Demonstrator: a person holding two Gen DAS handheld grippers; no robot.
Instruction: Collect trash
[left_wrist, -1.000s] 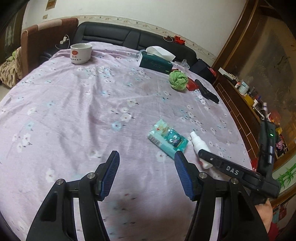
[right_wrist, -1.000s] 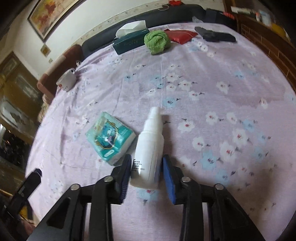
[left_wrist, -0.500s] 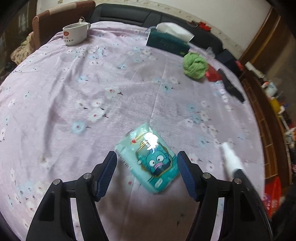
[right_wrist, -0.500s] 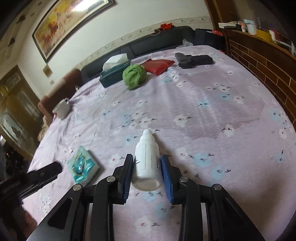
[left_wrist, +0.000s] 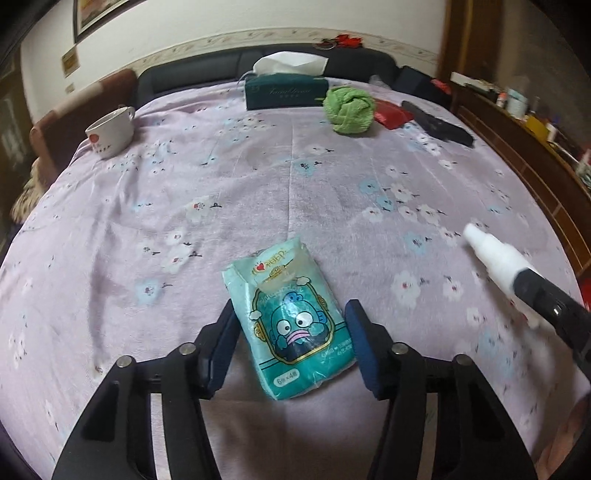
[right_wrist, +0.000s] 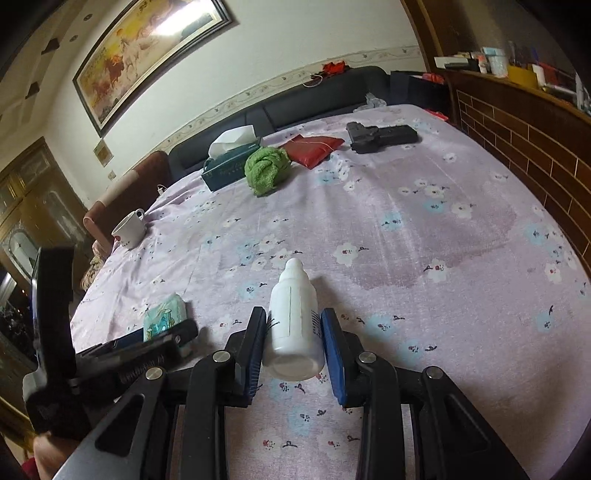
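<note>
A teal tissue pack (left_wrist: 291, 321) with a cartoon face lies on the floral lilac cloth (left_wrist: 258, 177). My left gripper (left_wrist: 290, 332) is open, its blue pads on either side of the pack, with small gaps. My right gripper (right_wrist: 293, 332) is shut on a white plastic bottle (right_wrist: 293, 321) and holds it above the cloth. The bottle also shows in the left wrist view (left_wrist: 495, 258). The pack's edge shows in the right wrist view (right_wrist: 164, 315), with the left gripper over it.
At the far side are a white cup (left_wrist: 110, 133), a dark green tissue box (left_wrist: 286, 90), a green balled cloth (left_wrist: 349, 109), a red pouch (left_wrist: 393, 116) and a black object (left_wrist: 439, 127). A dark sofa (right_wrist: 314, 103) lies behind; a wooden cabinet (right_wrist: 535, 129) on the right.
My left gripper has moved forward over the tissue pack, which now lies between its open pads. My right gripper has lifted the bottle off the cloth.
</note>
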